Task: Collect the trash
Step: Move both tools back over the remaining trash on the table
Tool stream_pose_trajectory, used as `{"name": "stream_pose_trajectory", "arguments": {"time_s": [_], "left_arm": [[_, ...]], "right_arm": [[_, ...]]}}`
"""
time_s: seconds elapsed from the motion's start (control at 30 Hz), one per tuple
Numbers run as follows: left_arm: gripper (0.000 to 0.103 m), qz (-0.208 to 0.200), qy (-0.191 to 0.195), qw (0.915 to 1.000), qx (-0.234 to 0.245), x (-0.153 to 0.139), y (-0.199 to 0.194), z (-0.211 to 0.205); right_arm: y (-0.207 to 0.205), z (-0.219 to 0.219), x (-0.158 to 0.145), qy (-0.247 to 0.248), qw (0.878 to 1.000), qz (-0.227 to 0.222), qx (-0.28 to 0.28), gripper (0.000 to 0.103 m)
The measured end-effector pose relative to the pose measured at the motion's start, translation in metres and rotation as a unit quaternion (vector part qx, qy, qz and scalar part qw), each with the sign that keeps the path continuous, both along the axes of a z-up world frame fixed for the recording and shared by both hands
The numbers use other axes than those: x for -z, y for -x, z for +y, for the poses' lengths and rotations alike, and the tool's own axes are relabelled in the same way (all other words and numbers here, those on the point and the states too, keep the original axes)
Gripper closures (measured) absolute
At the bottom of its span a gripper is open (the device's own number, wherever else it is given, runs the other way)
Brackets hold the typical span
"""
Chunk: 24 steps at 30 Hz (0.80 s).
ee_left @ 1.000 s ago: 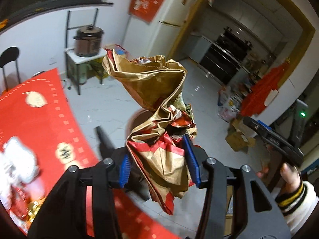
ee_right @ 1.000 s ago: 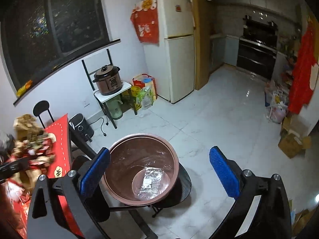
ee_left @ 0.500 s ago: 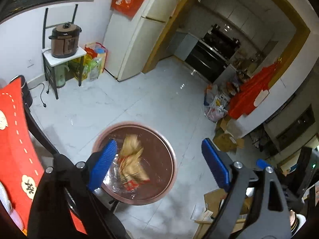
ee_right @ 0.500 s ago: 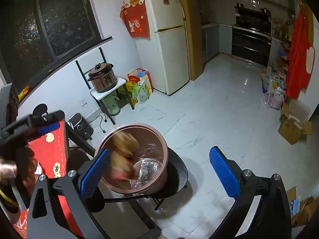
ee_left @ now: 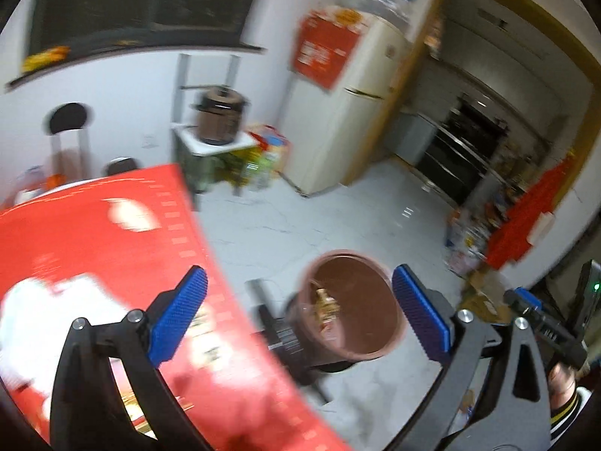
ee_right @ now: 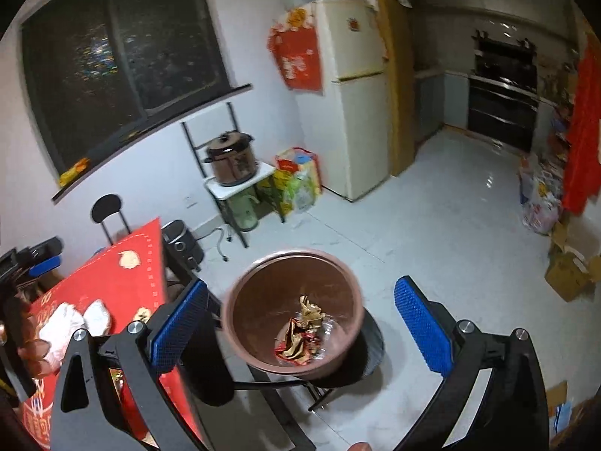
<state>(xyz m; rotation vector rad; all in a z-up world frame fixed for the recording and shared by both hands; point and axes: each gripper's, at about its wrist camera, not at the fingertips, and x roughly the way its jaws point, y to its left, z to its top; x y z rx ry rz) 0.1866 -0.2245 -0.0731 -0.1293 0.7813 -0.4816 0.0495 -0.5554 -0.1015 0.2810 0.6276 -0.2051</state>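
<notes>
Wrapper (ee_right: 300, 334) lies in the bin (ee_right: 240, 300); white scraps (ee_right: 75, 323) wait on the left surface (ee_right: 124, 285); both grippers' fingers (ee_left: 178, 317) wide, empty.

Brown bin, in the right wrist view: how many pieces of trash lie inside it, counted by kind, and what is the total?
Inside the brown bin:
Crumpled gold and red wrapper: 1
Clear plastic piece: 1
Total: 2
</notes>
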Motion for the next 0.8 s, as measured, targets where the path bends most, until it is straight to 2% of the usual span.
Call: {"name": "stream_pose_trajectory", "arguments": {"time_s": [0.13, 0.2, 0.33, 0.43, 0.57, 0.67, 0.8], "left_arm": [[0.006, -0.007, -0.013, 0.9949, -0.100, -0.008, 0.043, 0.100], [0.006, -0.004, -0.019, 0.9872, -0.158, -0.008, 0.072, 0.157], [0.006, 0.001, -0.030, 0.9716, -0.235, -0.005, 0.123, 0.243], [0.006, 0.017, -0.025, 0.9616, -0.273, 0.004, 0.149, 0.289], [0.006, 0.034, -0.006, 0.9539, -0.298, 0.024, 0.179, 0.335], [0.006, 0.053, -0.011, 0.9561, -0.288, 0.044, 0.192, 0.351], [0.006, 0.077, -0.003, 0.9627, -0.259, 0.067, 0.196, 0.355]], "right_arm": [[-0.014, 0.041, 0.004, -0.019, 0.998, -0.011, -0.060, 0.005], [-0.021, 0.068, 0.009, -0.026, 0.996, -0.005, -0.088, 0.005], [-0.026, 0.123, 0.007, -0.036, 0.990, -0.008, -0.135, 0.005], [-0.028, 0.164, 0.008, -0.051, 0.986, 0.002, -0.161, 0.005], [-0.034, 0.233, 0.020, -0.068, 0.973, 0.039, -0.219, 0.005], [-0.035, 0.275, 0.030, -0.082, 0.964, 0.064, -0.247, 0.005], [-0.032, 0.312, 0.045, -0.055, 0.960, 0.099, -0.255, 0.005]]}}
